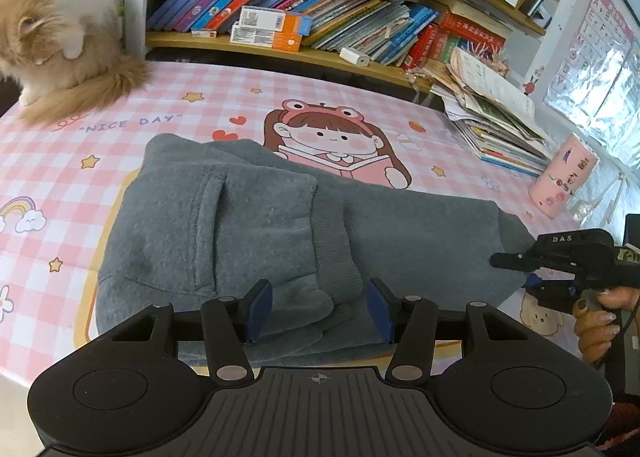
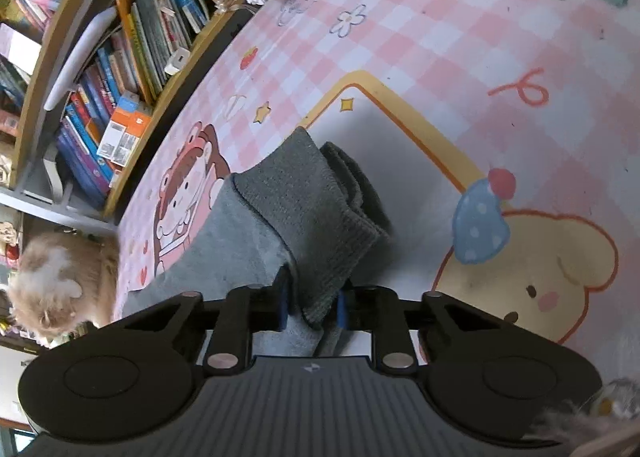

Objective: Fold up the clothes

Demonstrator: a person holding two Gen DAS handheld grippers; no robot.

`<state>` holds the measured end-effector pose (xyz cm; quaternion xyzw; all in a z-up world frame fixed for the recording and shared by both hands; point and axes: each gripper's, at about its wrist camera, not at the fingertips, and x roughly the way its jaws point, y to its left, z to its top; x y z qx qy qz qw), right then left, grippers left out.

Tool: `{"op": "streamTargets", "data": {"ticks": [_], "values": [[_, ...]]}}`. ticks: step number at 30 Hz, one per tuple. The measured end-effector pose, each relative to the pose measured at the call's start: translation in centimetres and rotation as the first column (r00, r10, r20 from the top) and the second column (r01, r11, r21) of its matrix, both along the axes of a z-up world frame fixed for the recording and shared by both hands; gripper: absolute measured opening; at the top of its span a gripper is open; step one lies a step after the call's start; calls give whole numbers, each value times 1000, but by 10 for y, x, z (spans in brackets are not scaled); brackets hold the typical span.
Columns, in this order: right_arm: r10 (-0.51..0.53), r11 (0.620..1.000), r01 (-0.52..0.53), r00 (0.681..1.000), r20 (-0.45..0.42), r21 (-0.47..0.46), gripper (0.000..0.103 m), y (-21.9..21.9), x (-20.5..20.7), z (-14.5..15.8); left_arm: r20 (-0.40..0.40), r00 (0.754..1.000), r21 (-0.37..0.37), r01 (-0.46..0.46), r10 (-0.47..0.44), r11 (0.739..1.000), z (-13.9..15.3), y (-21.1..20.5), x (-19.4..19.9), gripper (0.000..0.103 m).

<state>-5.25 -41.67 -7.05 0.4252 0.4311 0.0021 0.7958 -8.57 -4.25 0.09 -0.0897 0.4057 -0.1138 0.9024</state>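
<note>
A grey fleece hoodie lies folded on the pink checked table mat. Its pocket faces up, and a ribbed-cuffed sleeve is laid across it. My left gripper is open at the hoodie's near edge, with a bunched fold of grey cloth lying between its blue pads. My right gripper, held by a hand, is at the hoodie's right edge. In the right wrist view this gripper is shut on the end of a ribbed sleeve cuff, which runs away from the pads over the grey cloth.
A fluffy ginger-and-white cat sits on the mat's far left corner. A bookshelf runs along the back. A loose pile of books and papers and a pink cup stand at the far right. Bare mat lies beyond the cuff.
</note>
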Motion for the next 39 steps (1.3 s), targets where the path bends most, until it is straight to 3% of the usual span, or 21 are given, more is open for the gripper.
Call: {"op": "streamTargets", "data": {"ticks": [7,15,21,32,39], "values": [[-11,999,11,1000,4,31,16,-7,-5,5,15,999,-13,-32,33,999,1,7,0,52],[-16,1000,16,1000,20,0,16,1,-12,17,33,999,-32,-25,26,999,0,17,2,52],[6,999,-1,995,104,-52,16,19,-16,51,73,997,-68,-22,27,997,2,37,4,52],[146,978,-91,940,307,-189,16,114,-25,134,113,991,-202,-48,72,978,3,113,7,53],[270,947,-175,888,373,-271,16,189,-26,163,134,989,-233,-32,65,972,5,157,7,54]]}}
